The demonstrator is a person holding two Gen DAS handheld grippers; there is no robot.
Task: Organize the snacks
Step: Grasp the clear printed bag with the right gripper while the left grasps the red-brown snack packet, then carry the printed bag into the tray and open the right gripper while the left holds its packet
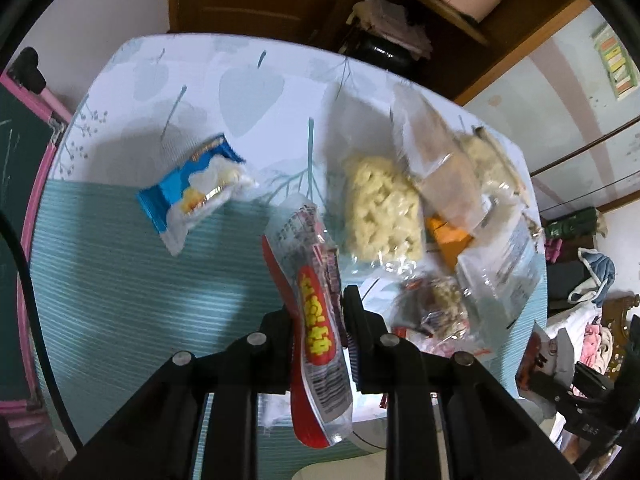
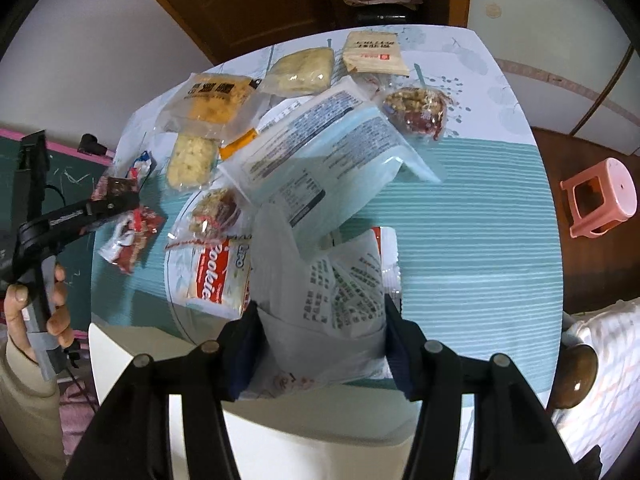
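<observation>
In the left wrist view my left gripper (image 1: 316,308) is shut on a red and clear snack packet (image 1: 320,344) with yellow lettering, lifted off the table. The right wrist view shows that same gripper (image 2: 120,204) at the left with the red packet (image 2: 130,240) hanging from it. My right gripper (image 2: 320,324) is shut on a white packet (image 2: 336,296) printed with small text, its pads pressing on both sides. Past it lies a heap of snacks: a large pale blue bag (image 2: 320,152), a red and white cookie pack (image 2: 216,280) and cracker packs (image 2: 216,100).
A blue and white packet (image 1: 196,192) lies alone on the teal striped tablecloth (image 1: 120,280); a yellow cracker pack (image 1: 380,208) lies right of it. A pink stool (image 2: 600,200) stands beyond the table's right edge. A person's hand (image 2: 40,312) grips the left tool's handle.
</observation>
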